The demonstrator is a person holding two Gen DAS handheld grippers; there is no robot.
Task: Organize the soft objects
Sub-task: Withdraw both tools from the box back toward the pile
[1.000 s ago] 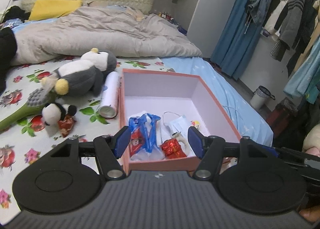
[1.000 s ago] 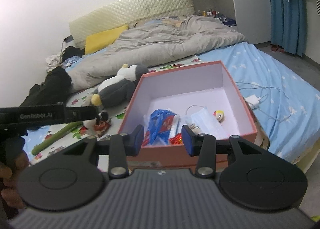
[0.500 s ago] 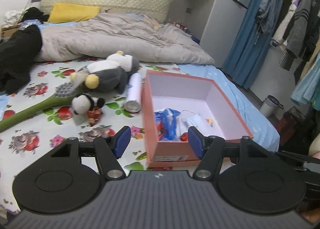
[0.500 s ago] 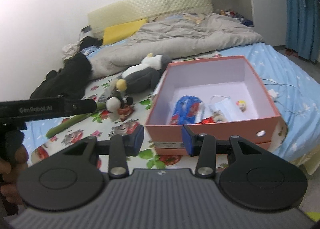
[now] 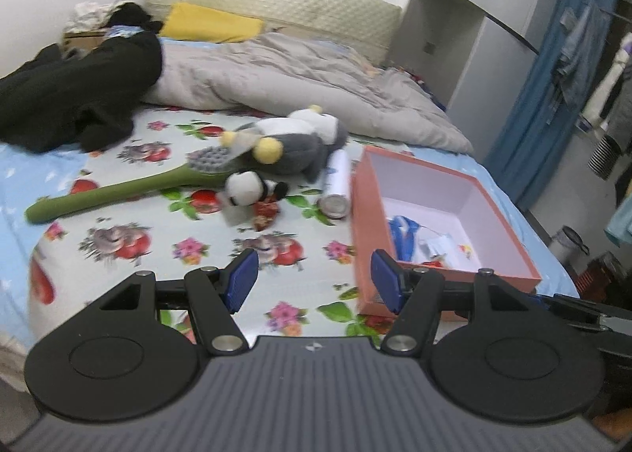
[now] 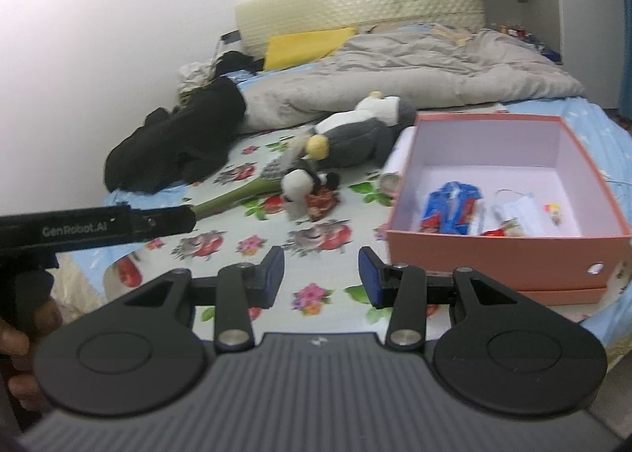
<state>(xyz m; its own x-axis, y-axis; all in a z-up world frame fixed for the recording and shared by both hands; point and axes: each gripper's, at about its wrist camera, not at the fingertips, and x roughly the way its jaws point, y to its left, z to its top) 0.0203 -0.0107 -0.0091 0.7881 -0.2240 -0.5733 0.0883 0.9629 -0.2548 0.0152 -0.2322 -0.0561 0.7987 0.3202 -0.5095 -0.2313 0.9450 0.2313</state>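
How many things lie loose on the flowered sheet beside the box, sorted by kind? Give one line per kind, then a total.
Plush toys: 2, the grey penguin and the small panda
Long-handled brushes: 1, green brush
Cans: 1, white can
Black garments: 1, black clothing
Total: 5

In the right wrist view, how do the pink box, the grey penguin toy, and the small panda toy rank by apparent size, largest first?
1. pink box, though it lies nearest the camera
2. grey penguin toy
3. small panda toy
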